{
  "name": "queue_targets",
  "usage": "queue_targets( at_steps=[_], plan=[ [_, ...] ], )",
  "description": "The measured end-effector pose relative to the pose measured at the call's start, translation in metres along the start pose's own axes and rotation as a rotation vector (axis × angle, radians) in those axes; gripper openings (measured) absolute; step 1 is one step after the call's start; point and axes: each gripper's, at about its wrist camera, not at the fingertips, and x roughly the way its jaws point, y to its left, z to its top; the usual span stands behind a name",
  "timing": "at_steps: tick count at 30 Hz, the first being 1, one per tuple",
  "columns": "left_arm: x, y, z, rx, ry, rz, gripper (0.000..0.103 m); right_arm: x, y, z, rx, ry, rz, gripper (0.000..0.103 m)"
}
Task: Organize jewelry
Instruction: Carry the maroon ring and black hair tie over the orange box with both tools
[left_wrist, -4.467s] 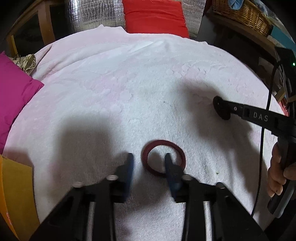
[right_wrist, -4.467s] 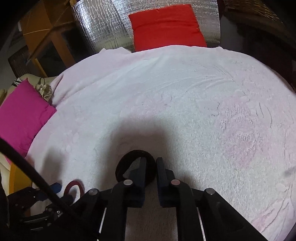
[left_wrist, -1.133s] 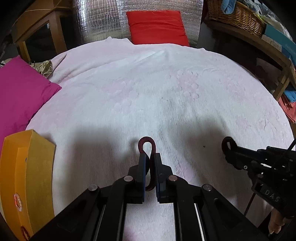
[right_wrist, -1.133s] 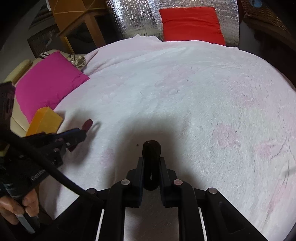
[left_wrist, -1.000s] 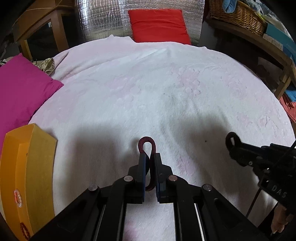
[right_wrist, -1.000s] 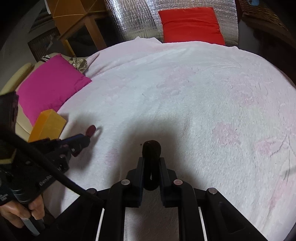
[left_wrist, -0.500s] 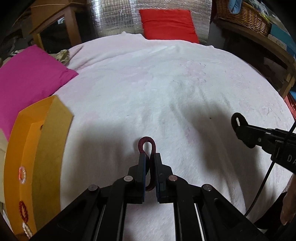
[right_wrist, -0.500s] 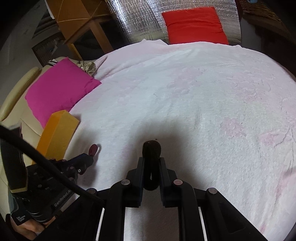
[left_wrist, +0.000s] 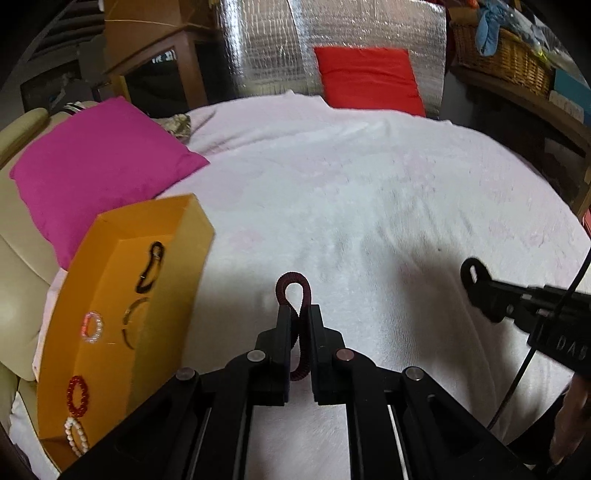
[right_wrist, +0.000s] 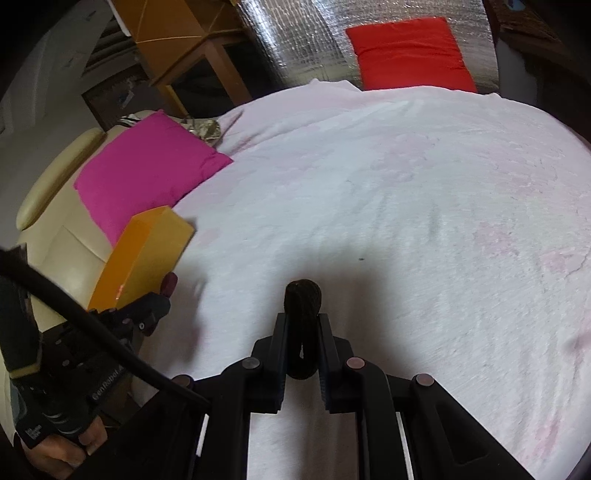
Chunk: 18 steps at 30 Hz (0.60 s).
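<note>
Bracelets filled both of my tools at that moment. My left gripper had its fingers pinched narrow on a dark red bracelet, squeezed into a long loop whose rounded end stuck up past the fingertips while its lower end hung down between the pads. My right gripper had its fingers closed on a thick black bracelet, gripped edge-on so that its top bulged above the tips.

Both tools hung over the bed, which was covered by a pale pink blanket. An open orange box sat at the bed's left edge, just to the left of my left gripper and close to it. Inside lay other jewelry: a black bracelet near the far end, a thin dark bangle beside a pink beaded bracelet, then a red beaded bracelet and a cream beaded bracelet at the near end. A magenta cushion lay beyond the box, touching its far corner as far as I could tell.

From the right wrist view, the same orange box showed its outer wall, and the dark red loop in my left tool sat right in front of that wall; whether they touched I could not tell. A red cushion leaned against silver foil sheeting at the far side of the bed.
</note>
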Motion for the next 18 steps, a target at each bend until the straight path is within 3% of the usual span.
queue_targets(
  at_steps=[18],
  plan=[
    [-0.081,0.068,-0.003,-0.1,-0.15,0.074,0.009,-0.035,0.079,-0.009,-0.124,-0.072,0.065,0.015]
  ],
)
